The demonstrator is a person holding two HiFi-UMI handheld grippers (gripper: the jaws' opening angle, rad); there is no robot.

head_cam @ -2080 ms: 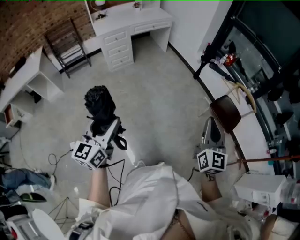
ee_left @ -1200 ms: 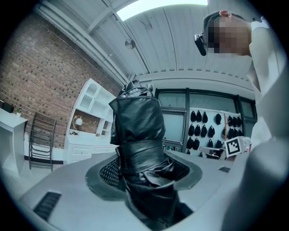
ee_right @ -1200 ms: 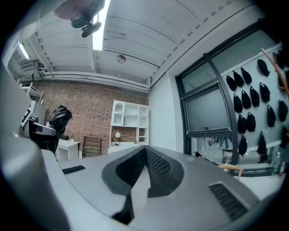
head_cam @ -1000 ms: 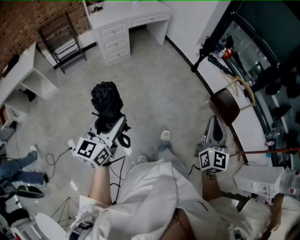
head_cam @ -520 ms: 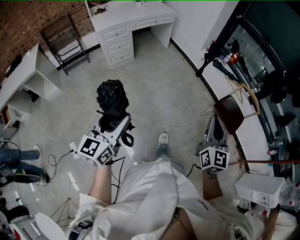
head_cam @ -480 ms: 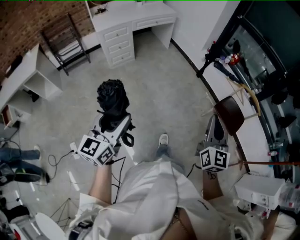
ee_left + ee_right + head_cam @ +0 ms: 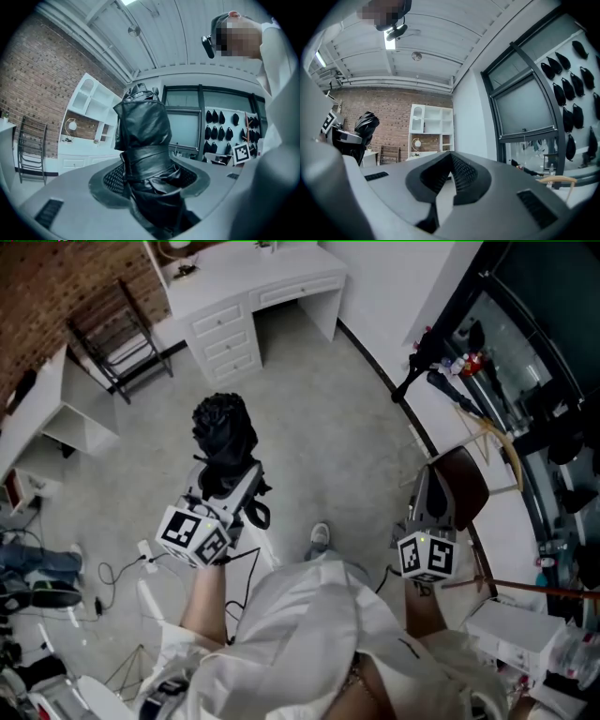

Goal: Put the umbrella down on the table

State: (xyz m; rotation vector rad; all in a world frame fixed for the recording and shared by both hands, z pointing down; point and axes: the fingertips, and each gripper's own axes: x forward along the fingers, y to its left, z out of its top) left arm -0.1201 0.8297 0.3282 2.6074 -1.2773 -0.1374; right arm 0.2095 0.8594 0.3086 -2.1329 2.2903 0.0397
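The left gripper (image 7: 228, 486) points forward over the floor (image 7: 319, 418). Its jaws stand wide and press on the folded black umbrella (image 7: 223, 432), which sticks out past them. The right gripper (image 7: 430, 491) points the same way, its jaws together and empty. The umbrella's handle is hidden. A white desk (image 7: 234, 287) stands well ahead, and a brown chair (image 7: 461, 474) is just beside the right gripper.

The grey floor (image 7: 319, 418) carries a white desk (image 7: 246, 298) at its far edge, a black folding chair (image 7: 117, 334) left of it, a brown chair (image 7: 471, 482) at the right edge
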